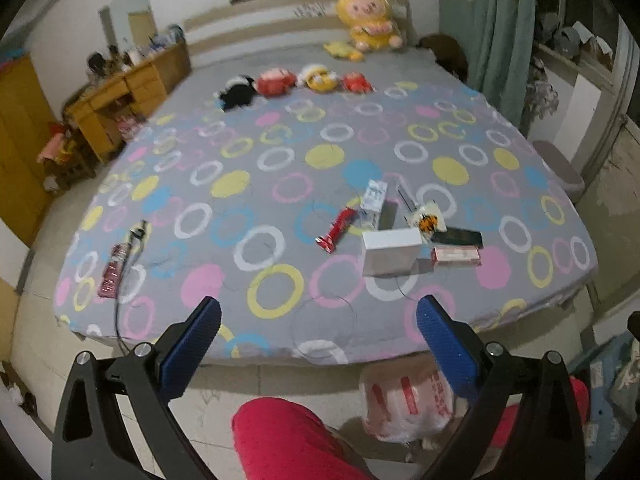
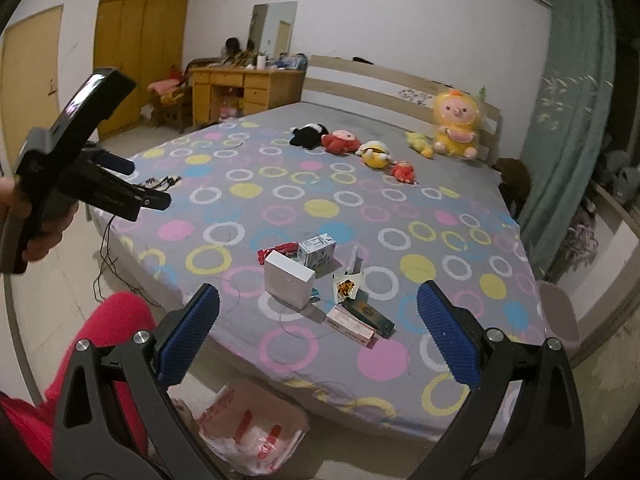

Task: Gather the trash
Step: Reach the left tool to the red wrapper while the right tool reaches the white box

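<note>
Both tools held above the floor at the foot of the bed (image 1: 280, 184), short of its edge. Left gripper (image 1: 318, 330) spread wide, nothing between the ribbed blue pads (image 1: 192, 344); black plastic arms with silver bolts. Right gripper (image 2: 318, 326) likewise spread wide and empty, same dimpled blue pads (image 2: 448, 336). Left tool also seen from the right wrist view, held in a hand (image 2: 36, 220) off the bed's left corner. Bed covered in a flat grey sheet printed with coloured rings and dots. Trash clustered on the sheet near the foot edge: white rectangular box (image 1: 392, 252) standing upright, smooth card; just beside it a pale printed carton (image 2: 316, 254); red crinkled wrapper (image 1: 336, 228), long and narrow, lying behind the box; small clear packet with orange print (image 2: 346, 286) beside the box; dark flat box (image 2: 370, 314) and pink flat box (image 2: 350, 328) lying side by side, nearest the foot edge. Separate red foil wrapper (image 1: 114, 268) well apart, near the bed's left corner, beside a thin black cable (image 1: 128, 252). Translucent plastic bag (image 2: 252, 428) with red print, crumpled and open-mouthed, on the tiled floor just below the foot edge. Row of soft plush toys (image 1: 296, 82) toward the head of the bed. Red fabric-clad leg (image 1: 280, 440) between bed and camera.
</note>
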`<state>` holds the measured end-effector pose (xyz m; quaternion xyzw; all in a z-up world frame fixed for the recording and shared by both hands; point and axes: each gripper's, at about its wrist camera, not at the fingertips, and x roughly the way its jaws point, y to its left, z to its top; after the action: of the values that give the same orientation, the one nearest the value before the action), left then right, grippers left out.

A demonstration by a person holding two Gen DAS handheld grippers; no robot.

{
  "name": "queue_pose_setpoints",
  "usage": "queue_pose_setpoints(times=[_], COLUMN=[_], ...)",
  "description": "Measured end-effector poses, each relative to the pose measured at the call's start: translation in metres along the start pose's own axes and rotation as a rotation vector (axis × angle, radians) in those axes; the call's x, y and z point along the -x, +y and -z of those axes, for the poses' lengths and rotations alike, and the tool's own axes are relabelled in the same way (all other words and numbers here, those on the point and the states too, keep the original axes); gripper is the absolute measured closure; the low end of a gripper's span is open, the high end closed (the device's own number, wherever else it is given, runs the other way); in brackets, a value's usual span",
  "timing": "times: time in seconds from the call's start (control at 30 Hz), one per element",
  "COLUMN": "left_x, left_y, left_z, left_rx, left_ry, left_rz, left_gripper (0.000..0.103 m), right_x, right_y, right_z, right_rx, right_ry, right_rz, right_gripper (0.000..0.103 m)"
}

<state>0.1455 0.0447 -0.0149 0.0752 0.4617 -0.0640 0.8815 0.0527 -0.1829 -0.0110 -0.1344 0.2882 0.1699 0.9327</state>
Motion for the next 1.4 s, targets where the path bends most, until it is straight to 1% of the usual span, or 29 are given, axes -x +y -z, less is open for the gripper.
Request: queue_pose_setpoints(times=[0.07, 0.1, 0.23, 0.3, 0.37, 0.47, 0.57, 0.67, 0.7, 0.77, 0.87, 0.97, 1.07, 1.13, 1.27, 1.4], left_x=[-0.012, -0.018, -0.044, -0.060, -0.081, -0.105, -0.136, -0.169, -0.177, -0.195, -0.222, -0.253, -0.275, -0.288, -0.316, -0.335], left_y=[-0.001, -0.001, 0.005, 0.010, 0.016, 0.021, 0.020, 0.021, 0.021, 0.021, 0.022, 0.020, 0.014, 0.013, 0.013, 0.011], left_z=[-0.007, -0.011, -0.030, -0.039, -0.050, -0.060, -0.070, -0.077, -0.079, -0.082, -0.088, -0.091, -0.093, -0.095, -0.101, -0.100], left_rx=[-0.024, -0.039, -0.074, -0.082, -0.094, -0.128, -0.194, -0.228, -0.238, -0.263, -0.272, -0.287, -0.322, -0.338, -0.332, -0.363], left_ry=[0.035, 0.048, 0.067, 0.083, 0.113, 0.138, 0.167, 0.219, 0.228, 0.243, 0.269, 0.312, 0.331, 0.337, 0.367, 0.385], left_rz=[0.025, 0.032, 0.023, 0.030, 0.041, 0.049, 0.034, 0.038, 0.039, 0.042, 0.056, 0.063, 0.057, 0.060, 0.071, 0.064], left_gripper=[0.007, 0.007, 0.007, 0.007, 0.007, 0.007, 0.007, 0.007, 0.007, 0.007, 0.007, 0.007, 0.007, 0.007, 0.007, 0.007], right_x=[-0.012, -0.021, -0.050, -0.067, -0.087, -0.115, -0.153, -0.184, -0.194, -0.207, -0.229, -0.254, -0.271, -0.288, -0.312, -0.335], right_y=[-0.003, -0.003, -0.001, 0.001, 0.002, 0.006, 0.010, 0.011, 0.011, 0.012, 0.016, 0.021, 0.027, 0.029, 0.033, 0.038], right_z=[-0.004, -0.007, -0.018, -0.026, -0.033, -0.039, -0.043, -0.043, -0.043, -0.042, -0.038, -0.033, -0.027, -0.024, -0.022, -0.017], right_rx=[0.020, 0.040, 0.112, 0.142, 0.172, 0.205, 0.248, 0.273, 0.275, 0.283, 0.319, 0.352, 0.390, 0.401, 0.433, 0.470], right_ry=[0.018, 0.032, 0.064, 0.085, 0.112, 0.143, 0.188, 0.216, 0.224, 0.233, 0.253, 0.296, 0.321, 0.354, 0.380, 0.413], right_rz=[-0.018, -0.041, -0.095, -0.133, -0.201, -0.223, -0.247, -0.281, -0.299, -0.309, -0.336, -0.371, -0.400, -0.448, -0.479, -0.498], right_gripper=[0.006, 0.006, 0.006, 0.006, 0.006, 0.006, 0.006, 0.006, 0.006, 0.006, 0.006, 0.006, 0.006, 0.006, 0.006, 0.006])
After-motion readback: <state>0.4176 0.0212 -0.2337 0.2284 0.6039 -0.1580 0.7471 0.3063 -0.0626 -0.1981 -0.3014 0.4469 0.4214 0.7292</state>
